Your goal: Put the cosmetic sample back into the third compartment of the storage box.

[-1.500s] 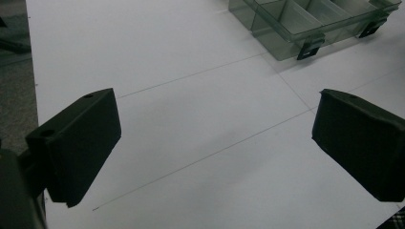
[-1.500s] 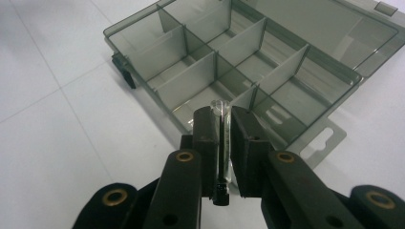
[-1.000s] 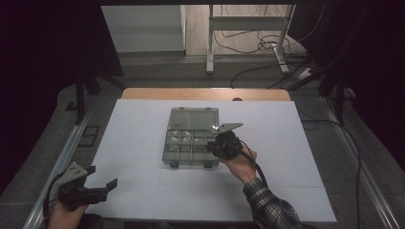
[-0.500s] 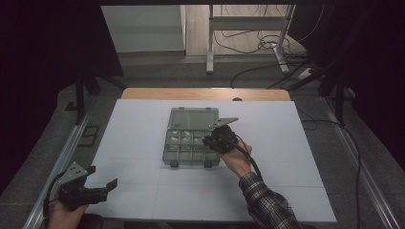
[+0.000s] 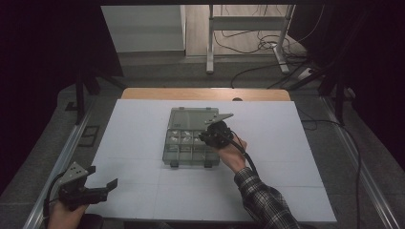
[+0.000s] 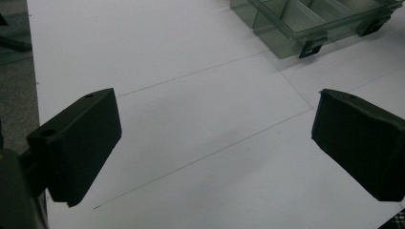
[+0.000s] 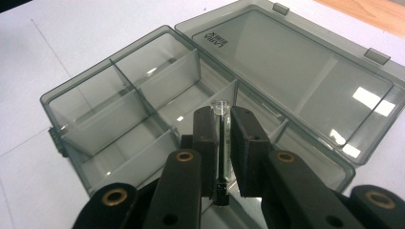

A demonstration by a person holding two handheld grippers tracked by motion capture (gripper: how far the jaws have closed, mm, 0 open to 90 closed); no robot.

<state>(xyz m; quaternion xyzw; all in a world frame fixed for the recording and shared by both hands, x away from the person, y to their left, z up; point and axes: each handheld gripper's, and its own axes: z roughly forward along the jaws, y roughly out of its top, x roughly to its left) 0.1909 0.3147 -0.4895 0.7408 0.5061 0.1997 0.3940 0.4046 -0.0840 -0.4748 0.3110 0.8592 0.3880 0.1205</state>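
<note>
A smoky clear compartment box (image 5: 168,153) lies open in the middle of the white table, its lid (image 5: 190,116) folded flat on the far side. My right gripper (image 5: 215,135) hovers over the box's right-hand compartments. In the right gripper view the right gripper (image 7: 222,120) is shut on a thin clear rod (image 7: 220,107) that stands upright between the pads, above the divided box (image 7: 62,98). My left gripper (image 5: 102,189) rests at the table's near left corner, open and holding nothing. The left gripper (image 6: 215,112) looks across bare table toward the box (image 6: 286,45).
The white table top (image 5: 286,157) has a wooden strip (image 5: 205,94) along its far edge. Metal rails run down both sides. Cables and a stand's legs lie on the floor beyond. Two black latches (image 5: 174,163) stick out from the box's near wall.
My right gripper has moved left and a little farther away with the clear rod, from beside the box's right edge to above its compartments. The left gripper has stayed put.
</note>
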